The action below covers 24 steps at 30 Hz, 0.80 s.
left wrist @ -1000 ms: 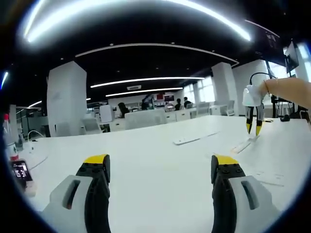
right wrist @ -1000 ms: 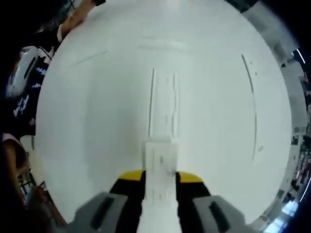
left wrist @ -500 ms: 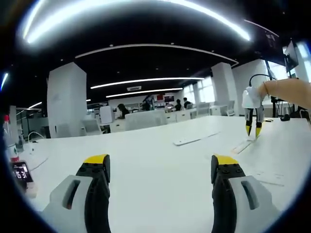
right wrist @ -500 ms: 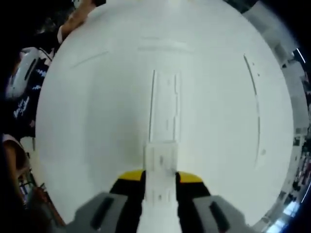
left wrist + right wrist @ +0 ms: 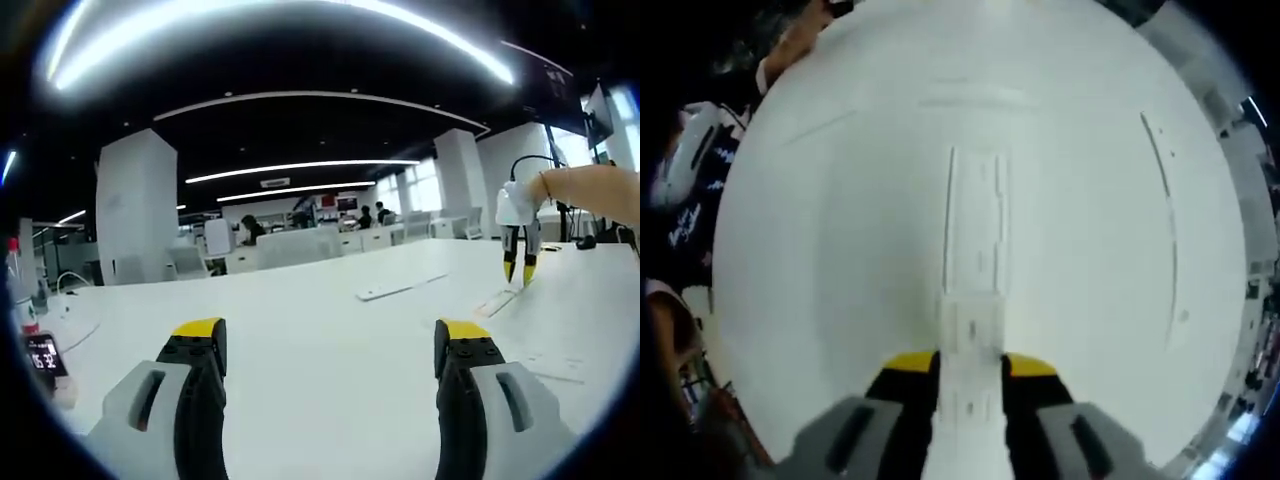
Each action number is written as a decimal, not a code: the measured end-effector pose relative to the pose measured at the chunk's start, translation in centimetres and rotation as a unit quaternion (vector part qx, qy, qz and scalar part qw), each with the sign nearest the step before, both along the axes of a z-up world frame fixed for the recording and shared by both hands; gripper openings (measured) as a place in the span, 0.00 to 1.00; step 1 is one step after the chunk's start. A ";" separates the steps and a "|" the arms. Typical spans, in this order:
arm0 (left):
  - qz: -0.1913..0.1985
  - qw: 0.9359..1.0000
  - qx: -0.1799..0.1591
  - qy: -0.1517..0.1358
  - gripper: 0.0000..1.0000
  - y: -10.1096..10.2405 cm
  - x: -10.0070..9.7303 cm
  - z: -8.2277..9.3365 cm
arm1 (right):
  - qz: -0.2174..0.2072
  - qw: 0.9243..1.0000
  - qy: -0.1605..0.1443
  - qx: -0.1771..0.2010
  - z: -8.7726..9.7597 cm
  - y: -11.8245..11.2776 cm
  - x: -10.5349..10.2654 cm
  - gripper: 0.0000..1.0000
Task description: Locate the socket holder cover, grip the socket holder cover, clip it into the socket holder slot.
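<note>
One broad white tabletop (image 5: 300,320) spans a large open office and carries every item listed. Long white socket holder slot (image 5: 975,225), a shallow recessed channel, lies flat on that tabletop straight ahead of the right claw (image 5: 970,365). Narrow white plastic socket holder cover (image 5: 970,340) is clamped between the right claw's yellow-tipped jaws, its far end just short of the slot's near end. Left claw (image 5: 325,335), grey with yellow tips, stands wide apart over bare tabletop, holding nothing. Flat white strip (image 5: 383,291) lies further off. Small dark timer display (image 5: 42,352) sits at the tabletop's left edge.
</note>
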<state>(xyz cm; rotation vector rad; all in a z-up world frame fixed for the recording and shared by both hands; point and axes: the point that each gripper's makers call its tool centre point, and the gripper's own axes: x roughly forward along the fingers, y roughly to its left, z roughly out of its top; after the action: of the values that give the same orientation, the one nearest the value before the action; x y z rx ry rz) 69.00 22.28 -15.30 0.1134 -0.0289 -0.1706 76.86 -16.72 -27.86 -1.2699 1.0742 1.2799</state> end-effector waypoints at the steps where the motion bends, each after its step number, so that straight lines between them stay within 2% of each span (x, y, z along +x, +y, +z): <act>1: -0.001 1.000 0.000 0.001 0.84 0.0 0.0 0.0 | 0.000 1.000 0.000 0.000 0.0 0.0 0.1 0.27; 12: 0.000 1.000 0.001 0.002 0.84 -0.1 0.0 -0.1 | -0.005 1.000 0.001 0.007 0.2 0.1 1.1 0.27; 24: -0.002 1.000 0.004 0.004 0.84 -0.1 0.0 -0.2 | -0.007 1.000 -0.004 -0.002 0.3 0.0 1.5 0.27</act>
<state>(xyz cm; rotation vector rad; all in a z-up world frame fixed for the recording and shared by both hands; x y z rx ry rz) 68.99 22.19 -15.49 0.1208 -0.0198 -0.1747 78.36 -16.68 -27.52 -1.2670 1.0777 1.2612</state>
